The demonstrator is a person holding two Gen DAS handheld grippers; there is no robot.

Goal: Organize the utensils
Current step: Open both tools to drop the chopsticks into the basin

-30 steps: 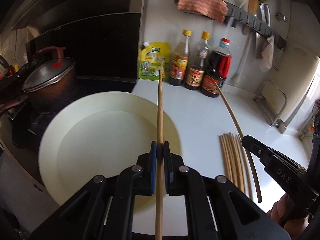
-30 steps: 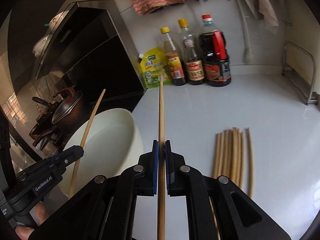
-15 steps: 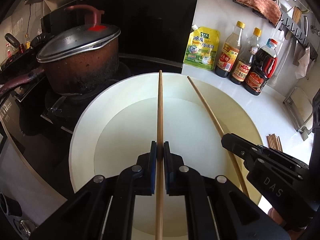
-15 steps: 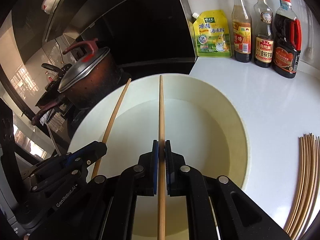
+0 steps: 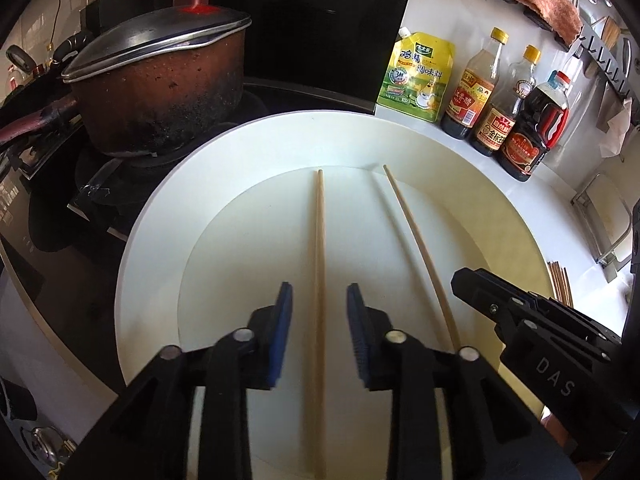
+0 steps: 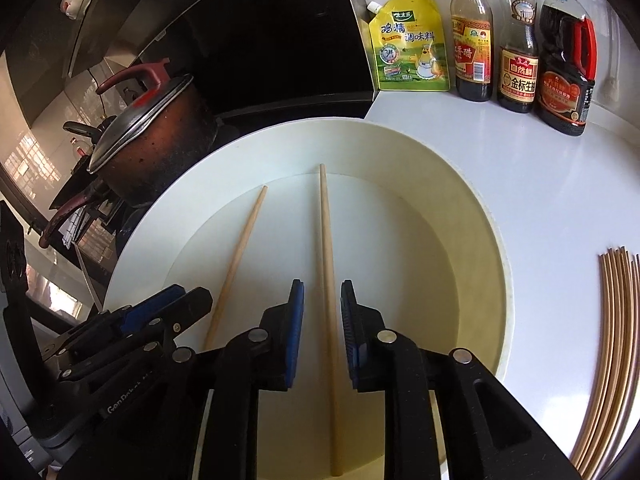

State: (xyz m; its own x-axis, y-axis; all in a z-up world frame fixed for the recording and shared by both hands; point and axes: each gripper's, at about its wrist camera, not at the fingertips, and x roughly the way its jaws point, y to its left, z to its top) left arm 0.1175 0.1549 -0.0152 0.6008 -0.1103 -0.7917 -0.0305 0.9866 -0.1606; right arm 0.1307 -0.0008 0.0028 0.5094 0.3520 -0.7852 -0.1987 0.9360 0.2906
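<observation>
White kitchen counter (image 6: 520,184), stove with a lidded pot (image 5: 160,92) off its left edge, sauce bottles (image 6: 516,52) and a yellow pouch (image 6: 408,48) along the back edge.

Step in hand: dropping two chopsticks into the big white basin (image 5: 160,216). Left gripper (image 5: 319,328): jaws have just been opening, now spread, chopstick (image 5: 318,264) lying between the pads but not pinched. Right gripper (image 6: 322,328): same, jaws just opened to a narrower gap, second chopstick (image 6: 326,248) loose between them. Both sticks rest on the basin floor, side by side, tips toward its back rim.

Remaining chopsticks (image 6: 612,336) are bundled near the counter's right edge. Next, I'd guess: lift both grippers clear without dragging the sticks, then go right for another pair.

Readable: "DAS" on the right gripper body, "GenRobot" partly visible on the left. Chinese print on pouch and bottle labels.
</observation>
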